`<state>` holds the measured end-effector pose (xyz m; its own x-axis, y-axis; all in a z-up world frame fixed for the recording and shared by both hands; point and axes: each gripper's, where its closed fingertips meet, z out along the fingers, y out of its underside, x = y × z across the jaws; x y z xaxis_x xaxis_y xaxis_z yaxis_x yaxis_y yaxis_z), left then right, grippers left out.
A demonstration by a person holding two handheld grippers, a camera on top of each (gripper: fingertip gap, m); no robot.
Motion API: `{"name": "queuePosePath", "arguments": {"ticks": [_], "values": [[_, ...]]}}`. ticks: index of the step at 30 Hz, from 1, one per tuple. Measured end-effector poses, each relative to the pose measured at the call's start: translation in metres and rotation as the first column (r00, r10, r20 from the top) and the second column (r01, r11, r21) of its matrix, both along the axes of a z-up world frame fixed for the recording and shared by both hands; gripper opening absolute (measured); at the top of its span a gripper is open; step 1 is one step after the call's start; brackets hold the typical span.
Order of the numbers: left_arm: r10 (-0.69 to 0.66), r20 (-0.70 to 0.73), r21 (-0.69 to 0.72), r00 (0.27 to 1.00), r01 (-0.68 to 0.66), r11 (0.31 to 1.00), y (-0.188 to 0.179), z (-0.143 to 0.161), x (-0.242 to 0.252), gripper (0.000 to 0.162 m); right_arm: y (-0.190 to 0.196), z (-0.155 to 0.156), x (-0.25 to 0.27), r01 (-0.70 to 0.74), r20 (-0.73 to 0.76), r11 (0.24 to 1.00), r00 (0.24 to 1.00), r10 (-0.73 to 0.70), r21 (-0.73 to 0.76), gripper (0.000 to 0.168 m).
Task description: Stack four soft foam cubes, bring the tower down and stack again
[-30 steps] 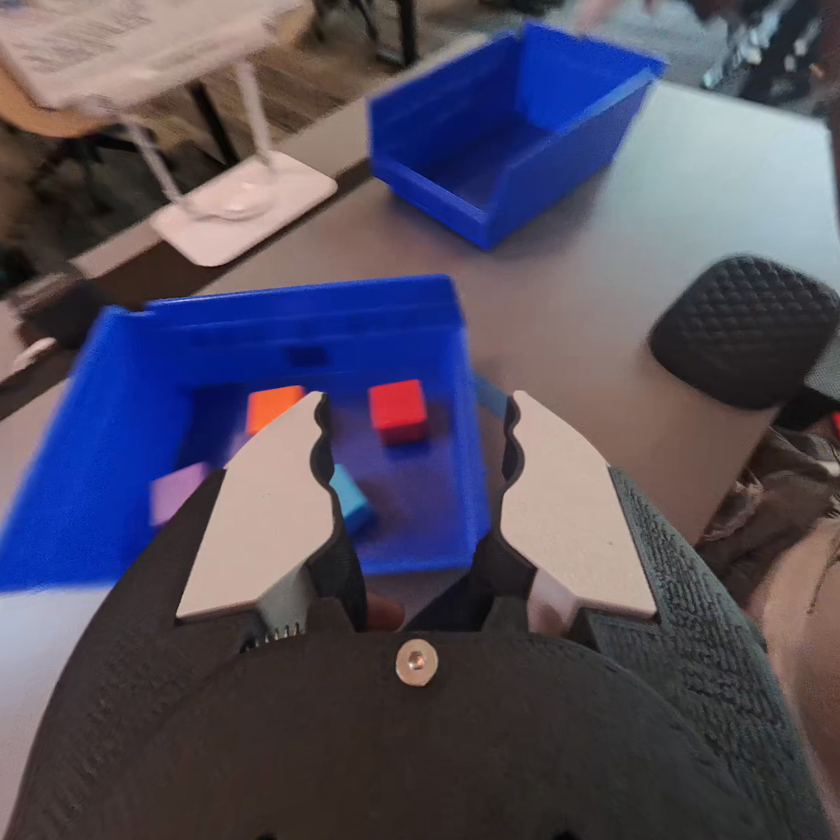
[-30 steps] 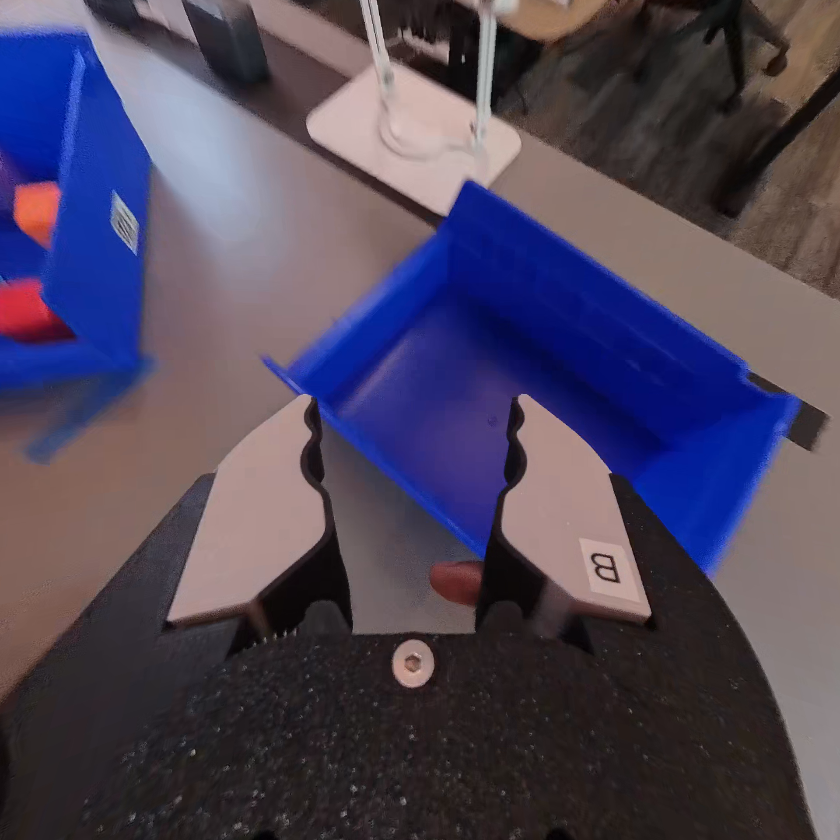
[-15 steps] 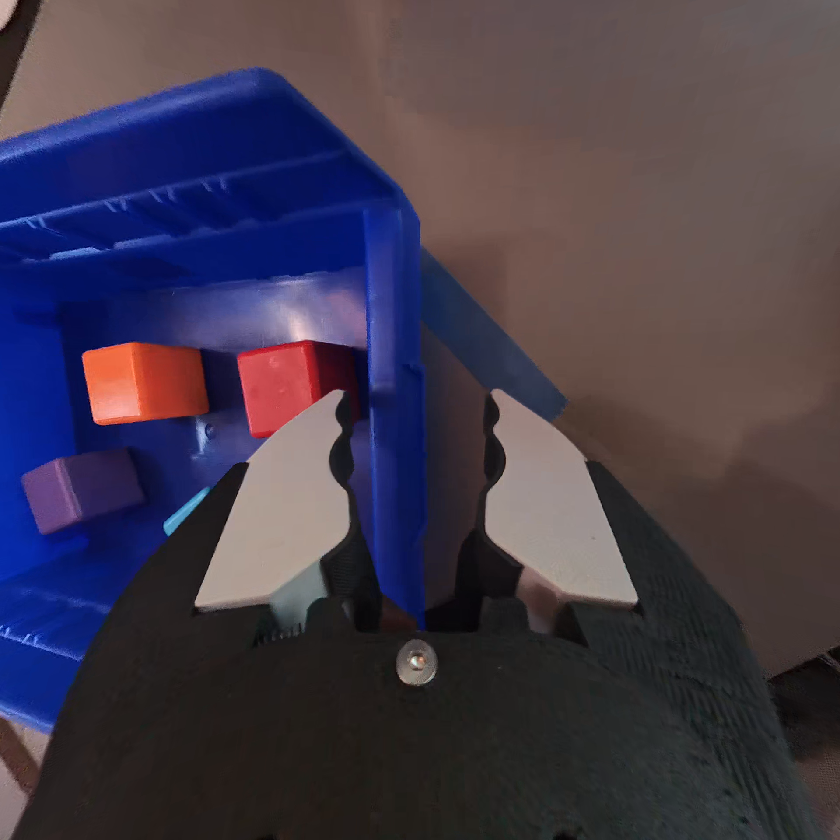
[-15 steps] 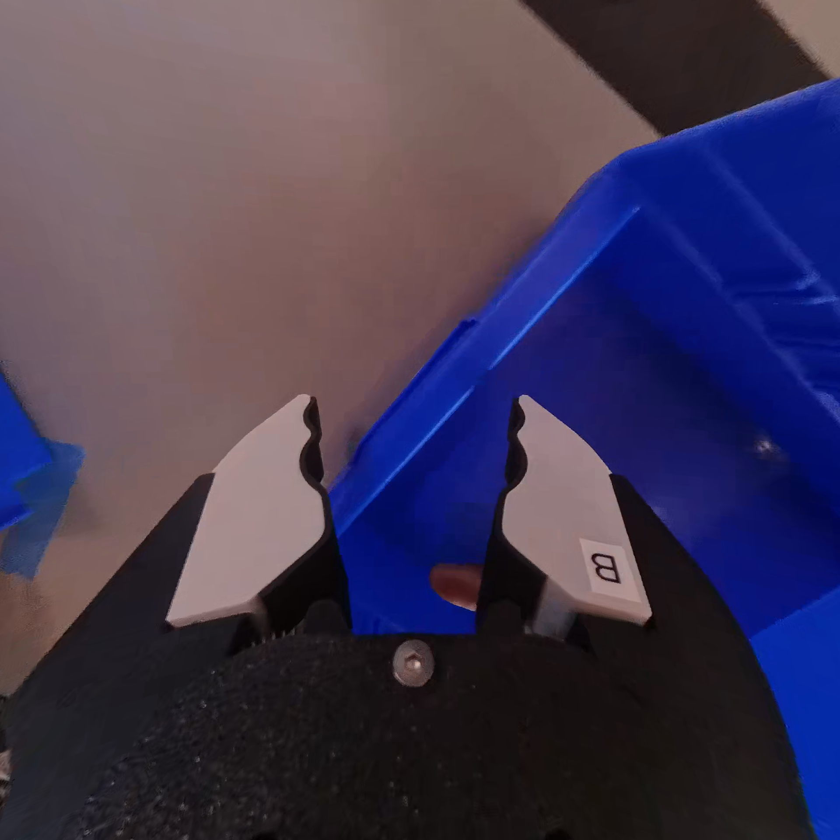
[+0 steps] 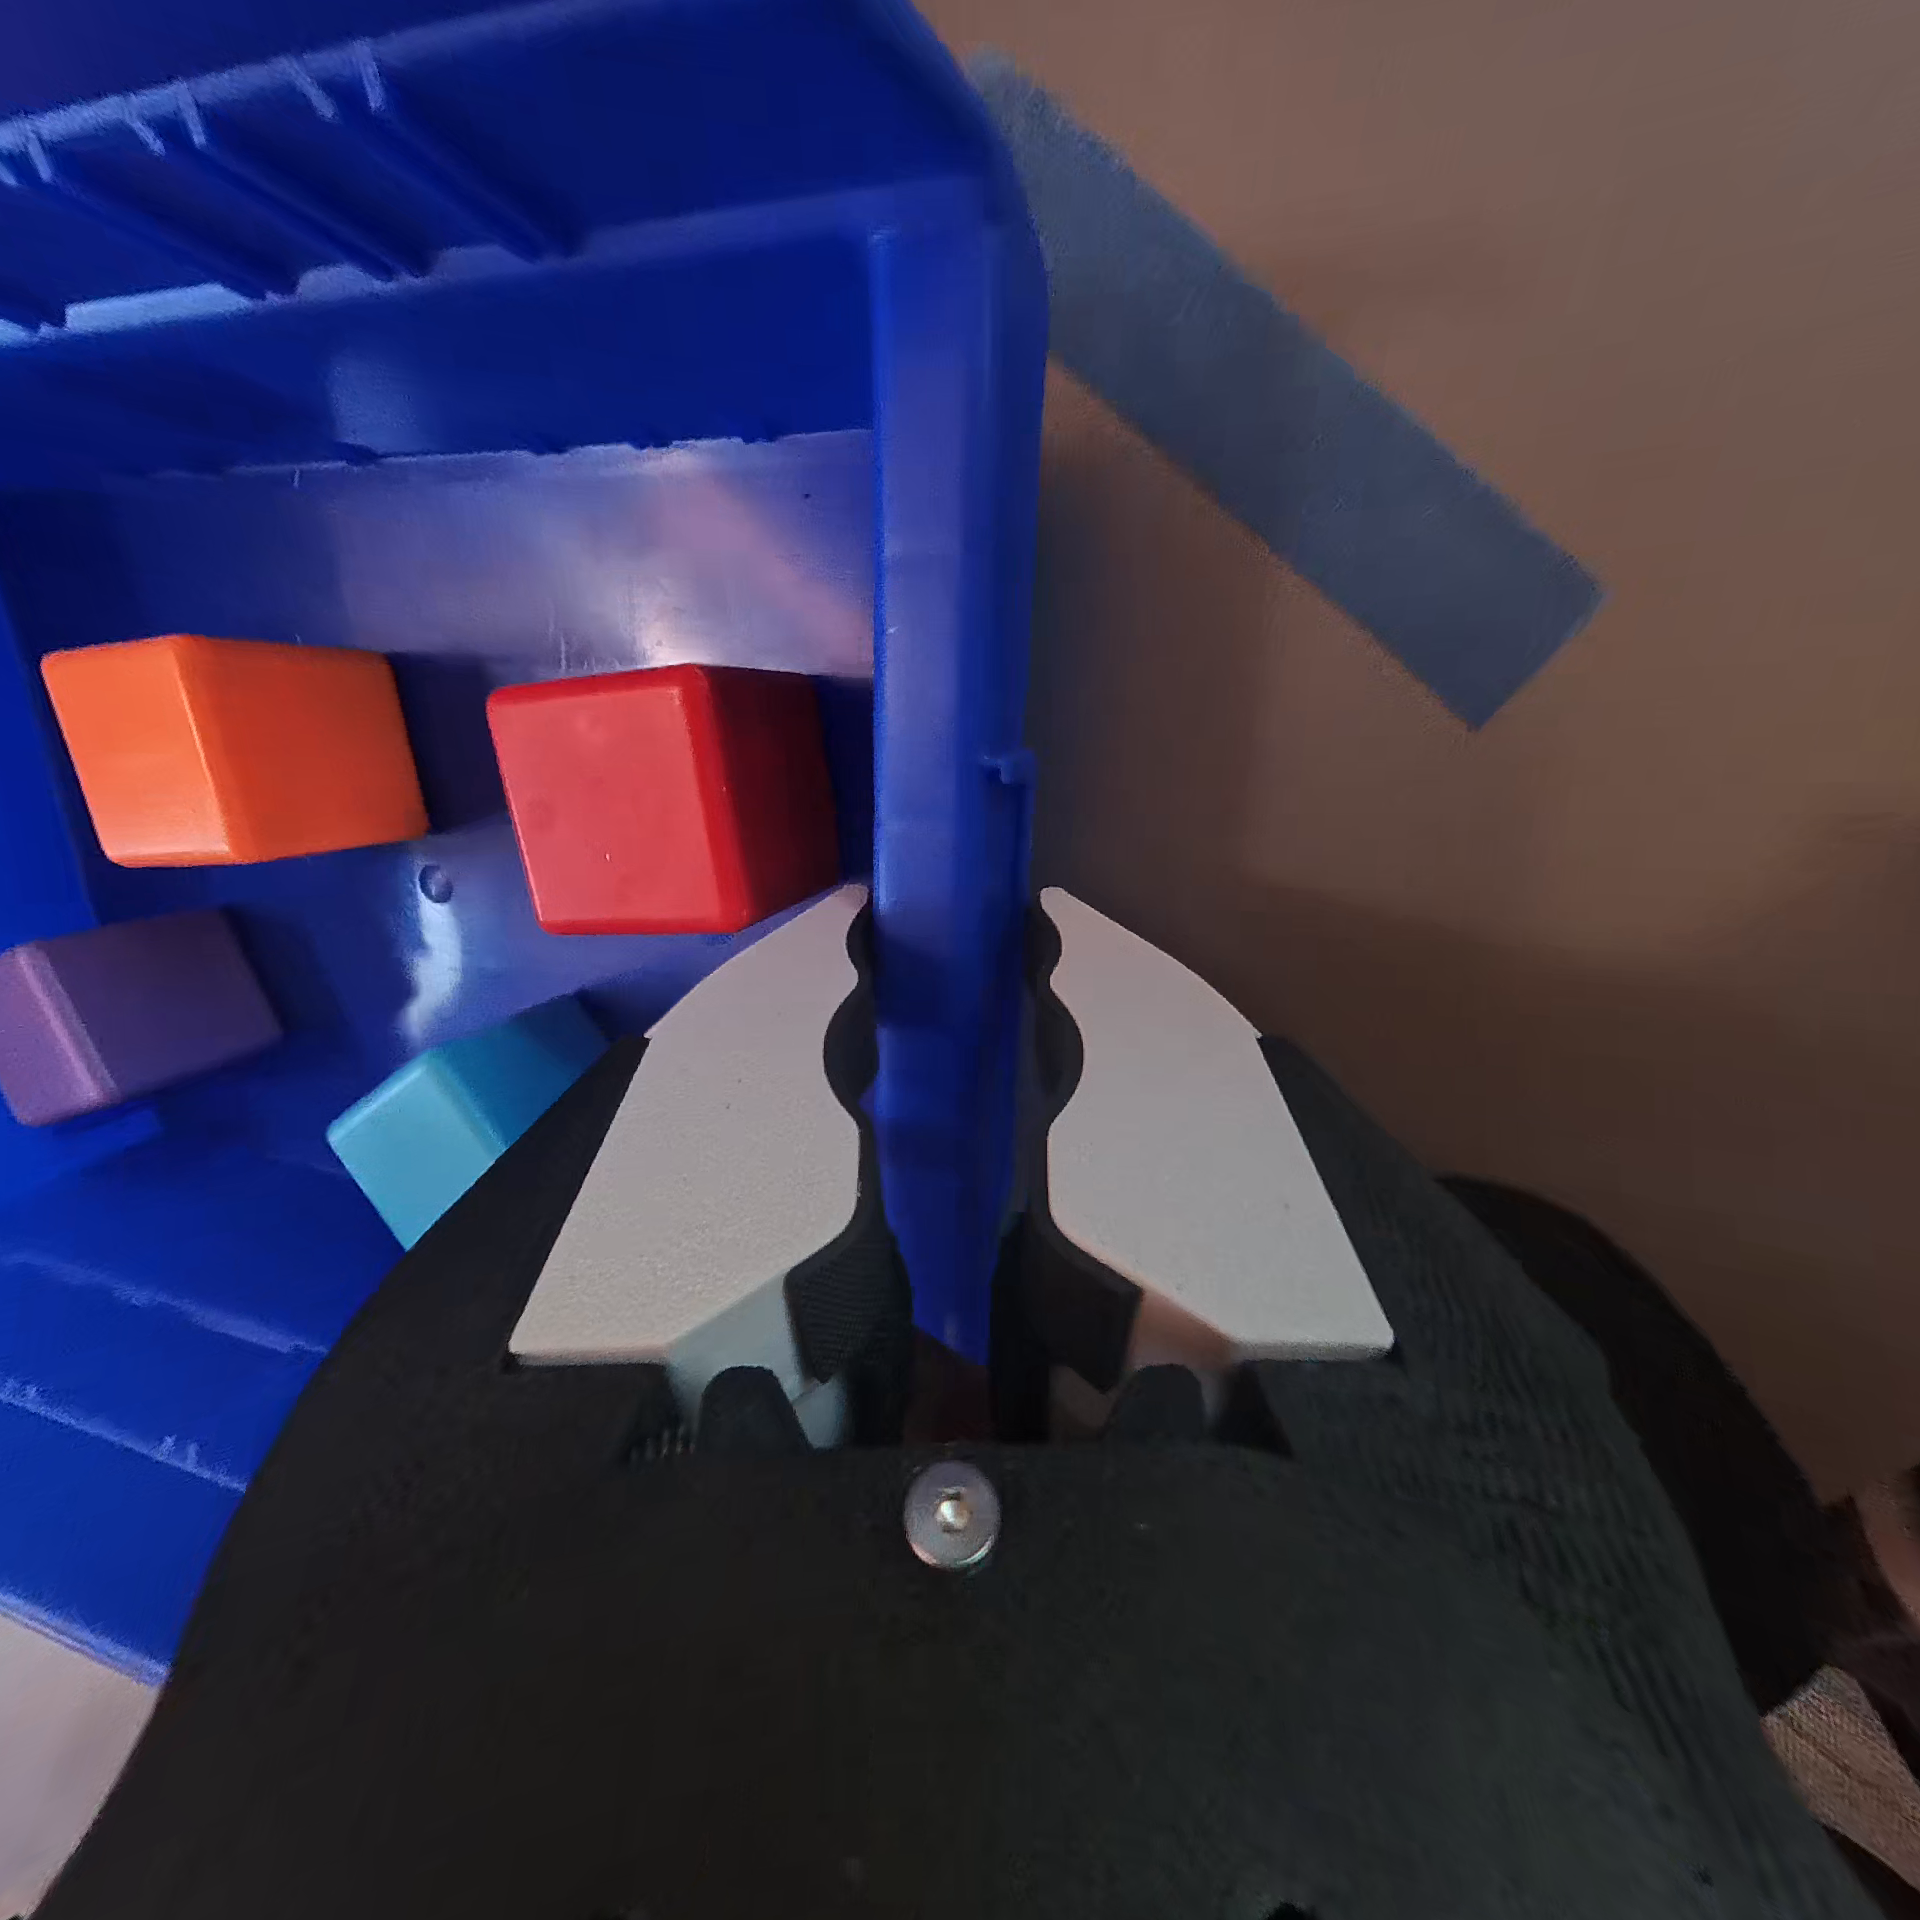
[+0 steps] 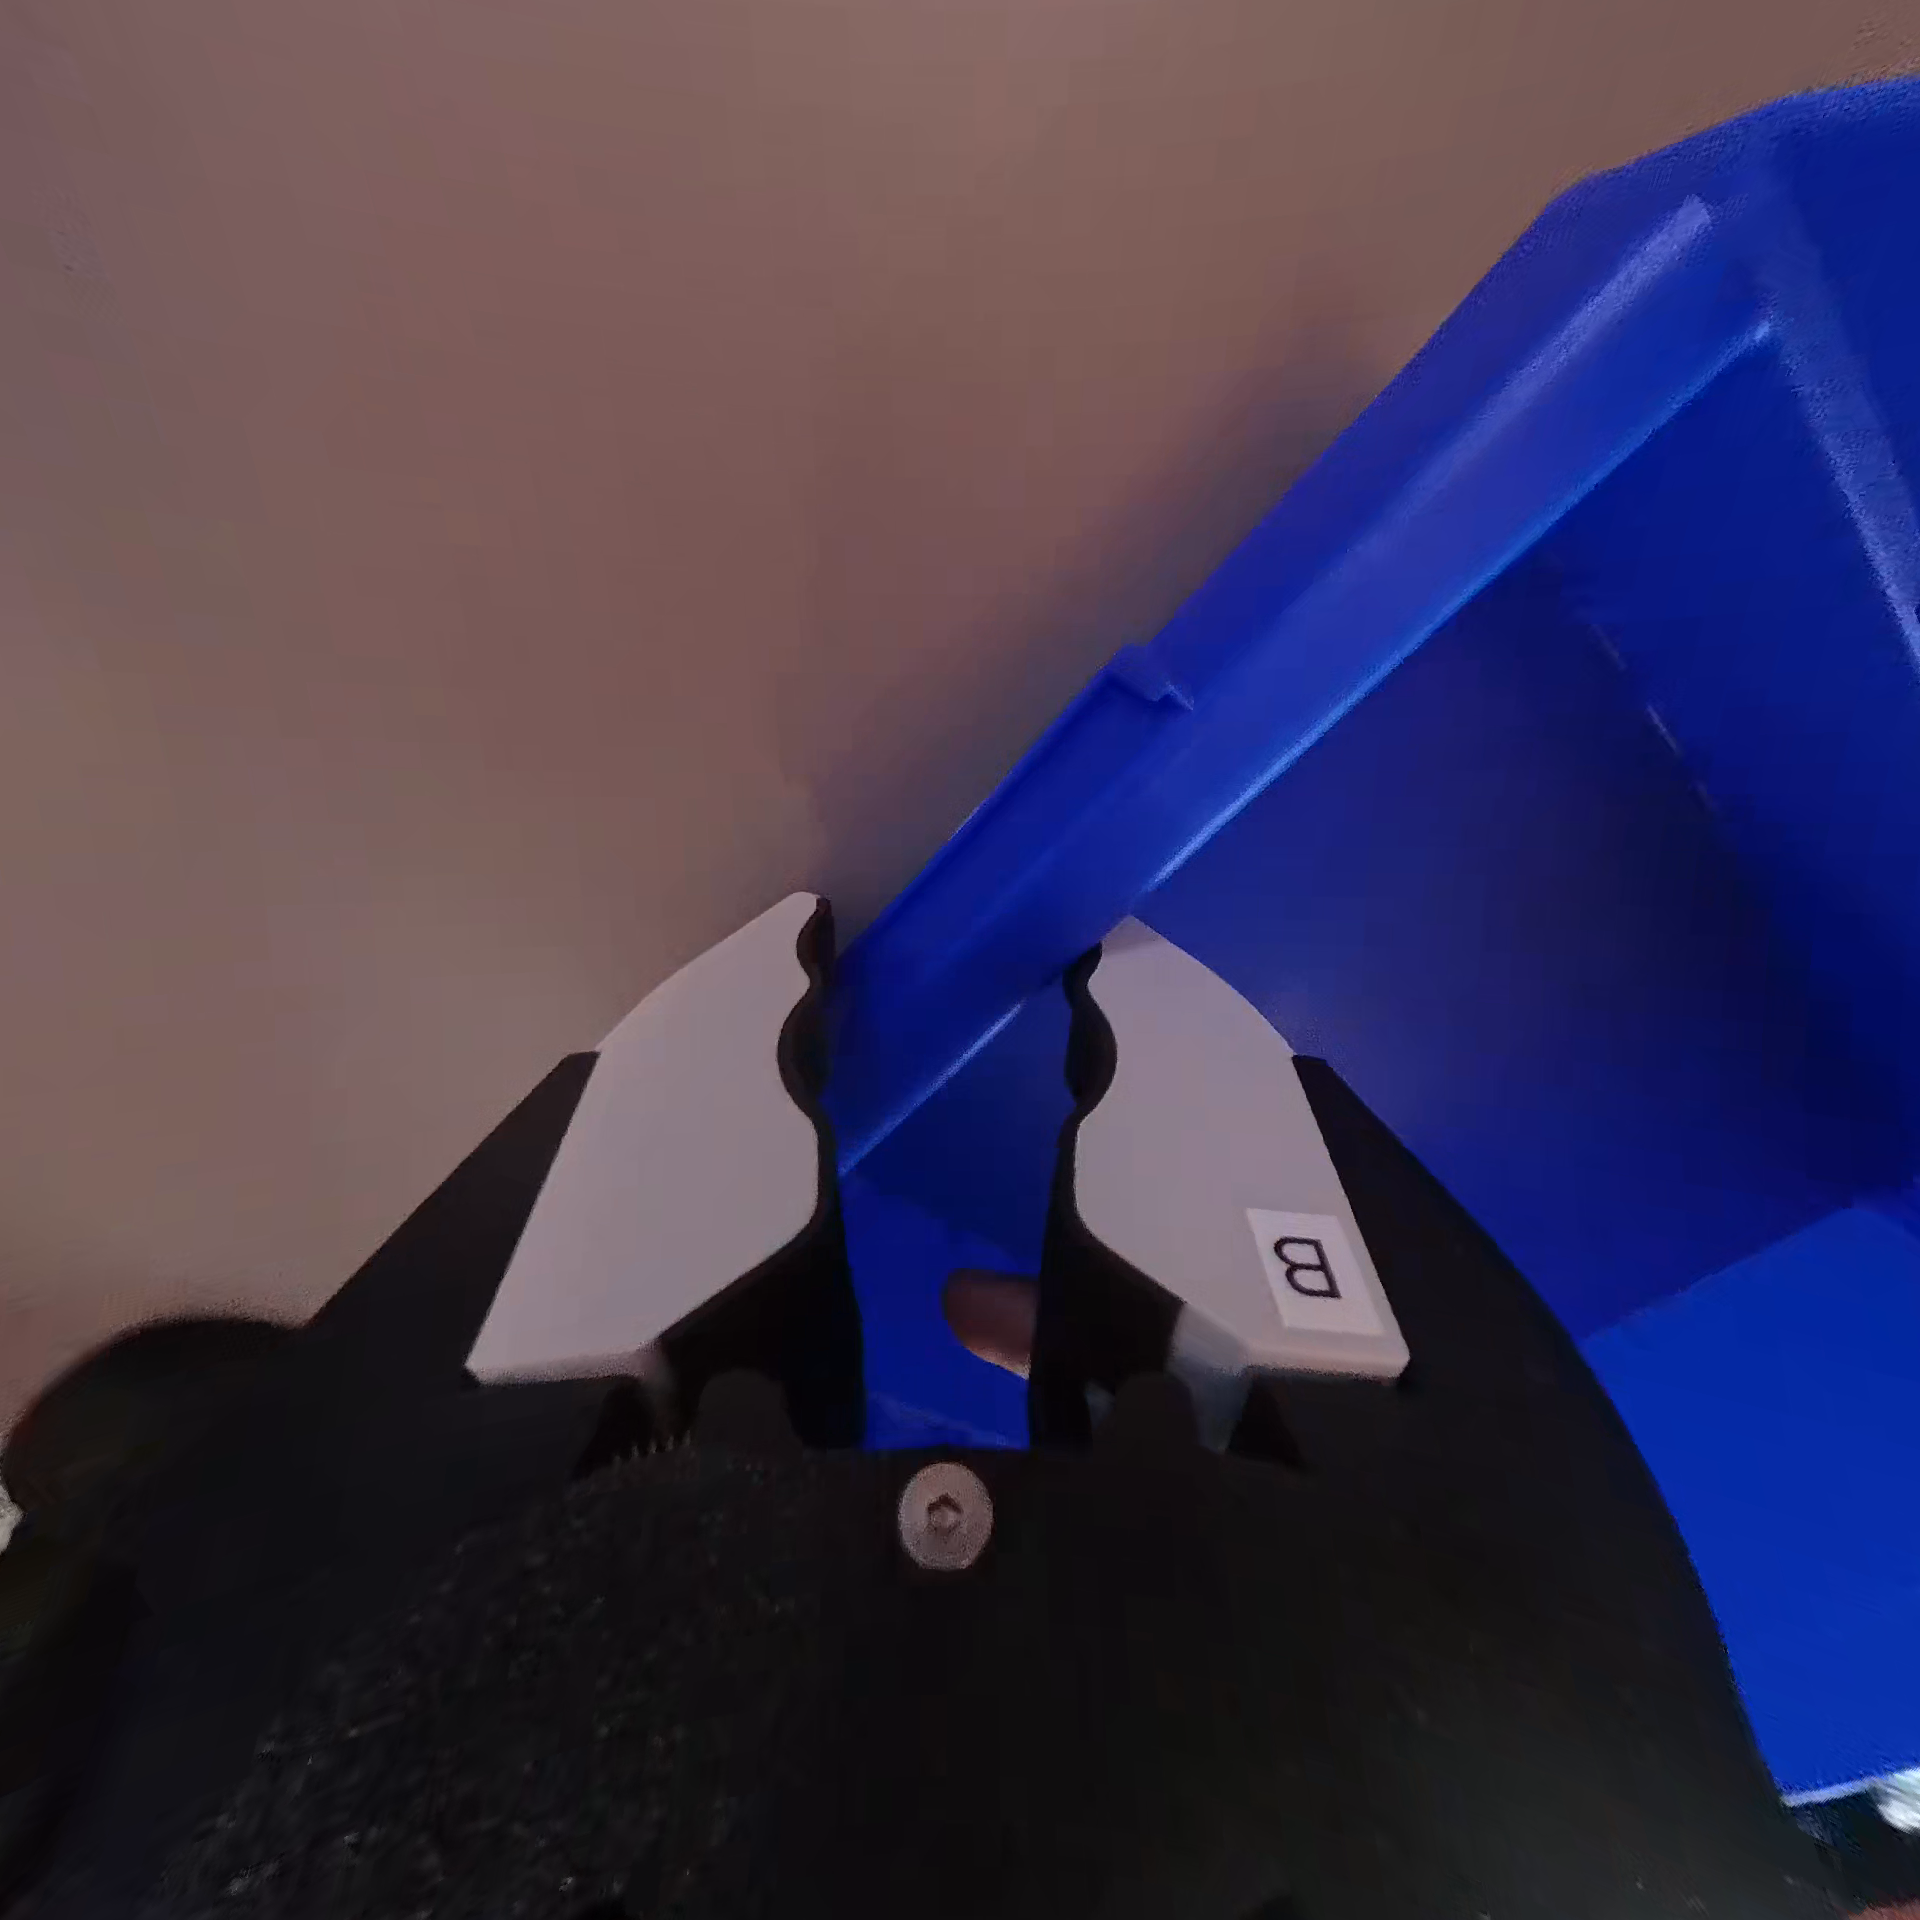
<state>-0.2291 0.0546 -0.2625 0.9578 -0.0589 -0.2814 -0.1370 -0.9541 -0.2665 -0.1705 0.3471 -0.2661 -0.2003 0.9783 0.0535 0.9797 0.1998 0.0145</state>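
Note:
In the left wrist view a blue bin (image 5: 940, 540) holds an orange cube (image 5: 234, 748), a red cube (image 5: 655, 795), a purple cube (image 5: 125, 1013) and a light blue cube (image 5: 457, 1112), partly hidden by my gripper. My left gripper (image 5: 951, 914) is shut on this bin's right wall. In the right wrist view my right gripper (image 6: 951, 935) is shut on the left wall of a second, empty blue bin (image 6: 1403, 582).
Both bins rest on a grey-brown table (image 6: 468, 468). A strip of blue tape (image 5: 1288, 416) lies on the table just right of the bin with the cubes. A dark object (image 5: 1621, 1434) sits at the lower right of the left wrist view. About 30 cm separates my left fingertips from my right.
Both grippers have moved down onto the bin walls and closed on them. A second ago they were open above the table.

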Motion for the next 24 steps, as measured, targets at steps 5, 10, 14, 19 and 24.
{"name": "queuePosePath", "arguments": {"ticks": [5, 10, 14, 19, 24], "values": [[0.003, 0.028, 0.017, 1.000, -0.004, 1.000, -0.034, 0.000, -0.024, 0.027, -0.016, 0.001, 0.063, -0.141, 0.072, 0.986, 0.988, 0.135, 0.084, 0.038], [0.010, 0.049, 0.022, 0.999, -0.011, 1.000, -0.073, 0.001, -0.047, 0.031, -0.019, 0.002, 0.125, -0.276, 0.089, 0.946, 0.960, 0.264, 0.169, 0.034], [-0.013, 0.062, 0.005, 0.998, 0.012, 1.000, -0.099, 0.001, -0.060, 0.032, -0.011, 0.003, 0.169, -0.397, 0.118, 0.883, 0.918, 0.379, 0.249, 0.034], [-0.009, 0.073, -0.032, 0.997, 0.011, 0.999, -0.129, 0.001, -0.072, 0.034, 0.012, 0.005, 0.218, -0.527, 0.186, 0.769, 0.849, 0.494, 0.363, 0.033], [0.025, 0.072, -0.044, 0.997, -0.022, 0.999, -0.147, 0.001, -0.078, 0.034, 0.037, 0.007, 0.256, -0.555, 0.233, 0.692, 0.829, 0.509, 0.462, 0.031]]}}
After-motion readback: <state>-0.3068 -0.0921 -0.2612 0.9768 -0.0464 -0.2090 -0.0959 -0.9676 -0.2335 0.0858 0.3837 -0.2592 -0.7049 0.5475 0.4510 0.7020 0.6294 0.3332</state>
